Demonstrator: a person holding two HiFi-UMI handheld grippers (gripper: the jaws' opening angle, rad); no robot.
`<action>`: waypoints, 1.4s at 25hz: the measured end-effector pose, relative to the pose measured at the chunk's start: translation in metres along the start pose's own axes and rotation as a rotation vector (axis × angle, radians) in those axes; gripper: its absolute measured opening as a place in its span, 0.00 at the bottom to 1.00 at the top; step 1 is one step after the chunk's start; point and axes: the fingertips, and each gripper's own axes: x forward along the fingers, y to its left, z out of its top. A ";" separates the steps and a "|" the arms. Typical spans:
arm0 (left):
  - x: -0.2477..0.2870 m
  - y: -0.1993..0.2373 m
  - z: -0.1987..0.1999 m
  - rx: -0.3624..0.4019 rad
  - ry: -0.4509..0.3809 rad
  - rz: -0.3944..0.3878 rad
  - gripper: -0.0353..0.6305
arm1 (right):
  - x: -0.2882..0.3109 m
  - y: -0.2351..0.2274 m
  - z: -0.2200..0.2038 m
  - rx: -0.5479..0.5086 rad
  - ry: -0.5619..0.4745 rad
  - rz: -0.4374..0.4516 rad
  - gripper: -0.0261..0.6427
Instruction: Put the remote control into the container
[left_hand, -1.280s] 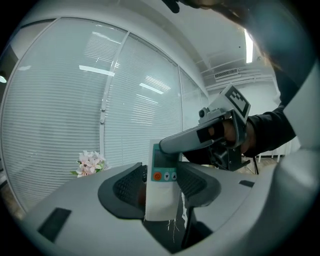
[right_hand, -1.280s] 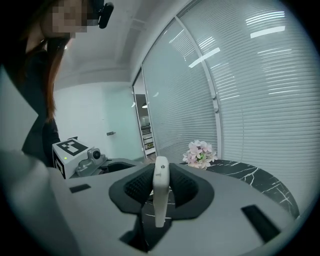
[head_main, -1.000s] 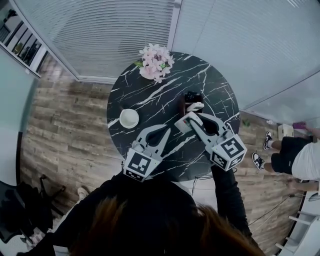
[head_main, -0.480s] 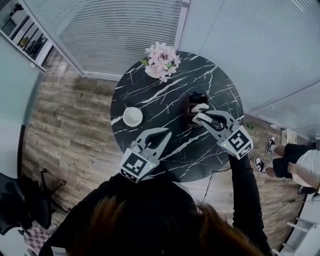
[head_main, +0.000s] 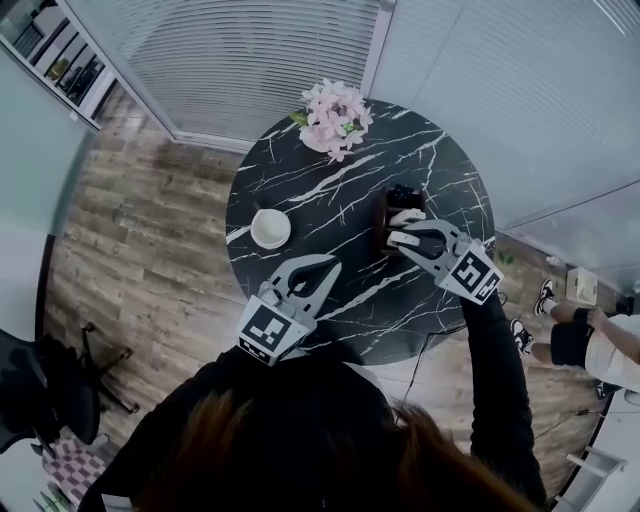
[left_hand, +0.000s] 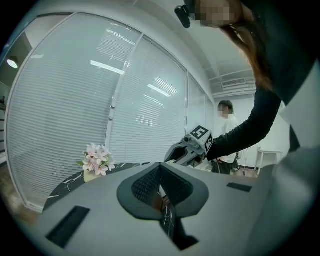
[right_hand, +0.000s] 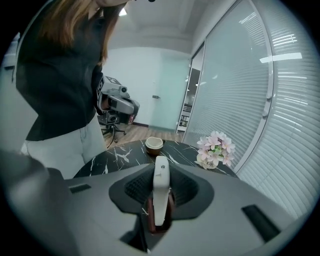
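Note:
A white remote control (right_hand: 160, 189) is clamped between the jaws of my right gripper (right_hand: 160, 192), which is shut on it. The remote's lower end sits in the mouth of a dark brown container (right_hand: 149, 217) directly below. In the head view the right gripper (head_main: 402, 232) holds the remote (head_main: 399, 238) at the near edge of the container (head_main: 391, 212), right of the table's middle. My left gripper (head_main: 326, 264) hovers over the near part of the table with its jaws shut and nothing in them; its own view shows the pads (left_hand: 150, 186) pressed together.
The round black marble table (head_main: 330, 190) carries a pink flower arrangement (head_main: 335, 115) at the far edge and a white cup (head_main: 270, 228) on the left. A dark item and a pale one stick out of the container. A bystander (head_main: 600, 345) stands right of the table on the wooden floor.
My right gripper has carried the remote away from me and to the right, up to the container. The left gripper stayed in place and its fingers closed together.

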 end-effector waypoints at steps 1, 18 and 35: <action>-0.001 0.001 -0.001 0.001 0.002 0.004 0.07 | 0.001 -0.001 -0.005 0.010 0.003 -0.003 0.18; 0.002 0.001 -0.001 0.007 0.013 0.016 0.07 | 0.009 -0.008 -0.044 0.153 -0.031 -0.056 0.18; 0.001 -0.008 0.001 0.017 -0.002 0.006 0.06 | -0.074 -0.062 -0.002 0.518 -0.521 -0.473 0.07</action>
